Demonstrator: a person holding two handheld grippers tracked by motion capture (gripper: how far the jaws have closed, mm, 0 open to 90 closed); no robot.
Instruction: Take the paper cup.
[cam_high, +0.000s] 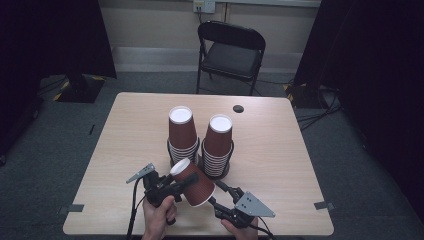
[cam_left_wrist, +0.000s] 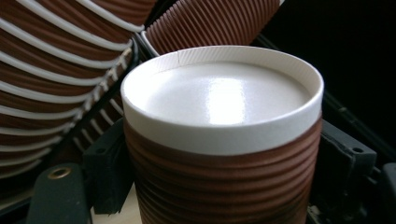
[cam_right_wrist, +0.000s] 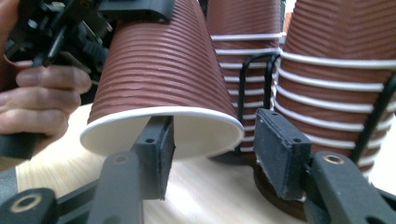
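Ribbed brown paper cup (cam_high: 192, 182), inverted and tilted above near table (cam_high: 125, 150) edge, just before two cup stacks (cam_high: 181, 132) in black wire holders; clamped near its white base by left gripper (cam_high: 172, 186); right gripper (cam_high: 220, 192) unclenched, one jaw under cup rim, other outside

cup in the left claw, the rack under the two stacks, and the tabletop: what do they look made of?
Cup: looks like paper, a brown ribbed matte sleeve with a smooth white base and rim that carry a slight sheen, possibly a coating.
Rack: thin black rods looped around the stacks, probably coated metal wire, though plastic is possible.
Tabletop: pale wood grain, flat and even, likely laminate rather than solid wood.
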